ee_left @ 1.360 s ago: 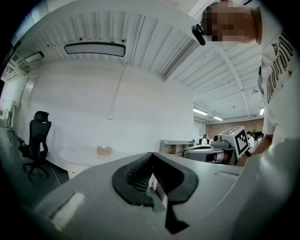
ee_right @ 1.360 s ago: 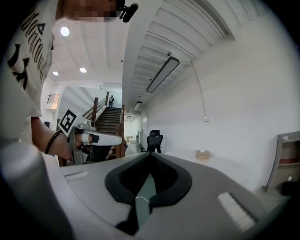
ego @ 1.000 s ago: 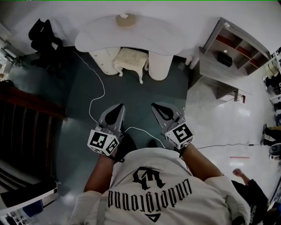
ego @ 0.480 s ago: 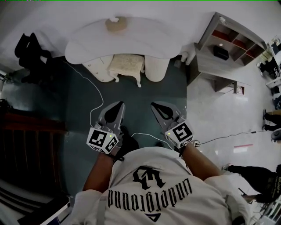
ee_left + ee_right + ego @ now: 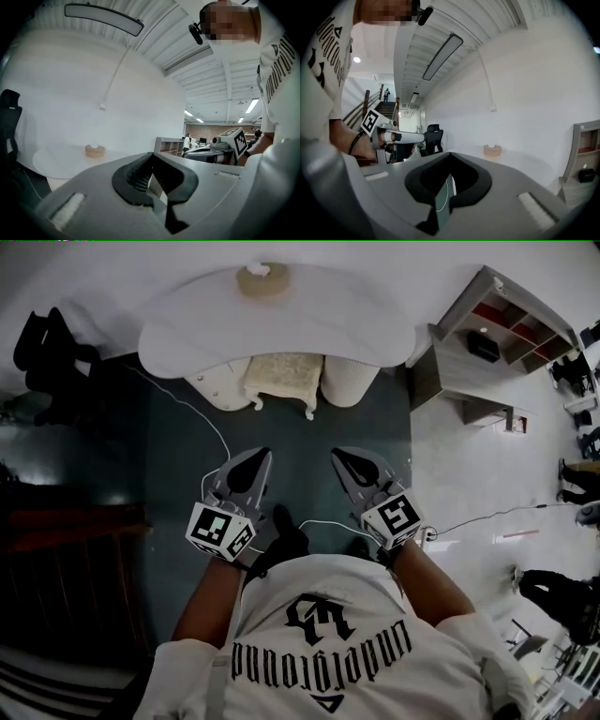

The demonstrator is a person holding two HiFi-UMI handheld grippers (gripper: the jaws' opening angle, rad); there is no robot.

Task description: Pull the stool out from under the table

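The only lettering is on the person's white shirt (image 5: 323, 643), at the bottom centre of the head view: a black gothic word, upside down to the camera, that appears to read "Underground", with a black emblem above it. The cubes on the left gripper (image 5: 261, 457) and right gripper (image 5: 339, 457) carry only square black-and-white code patterns.

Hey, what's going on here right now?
A person stands on dark carpet facing a white table, holding the left gripper and right gripper out in front, both shut and empty. The cream stool sits tucked under the table, untouched. Neither gripper has reached it yet.
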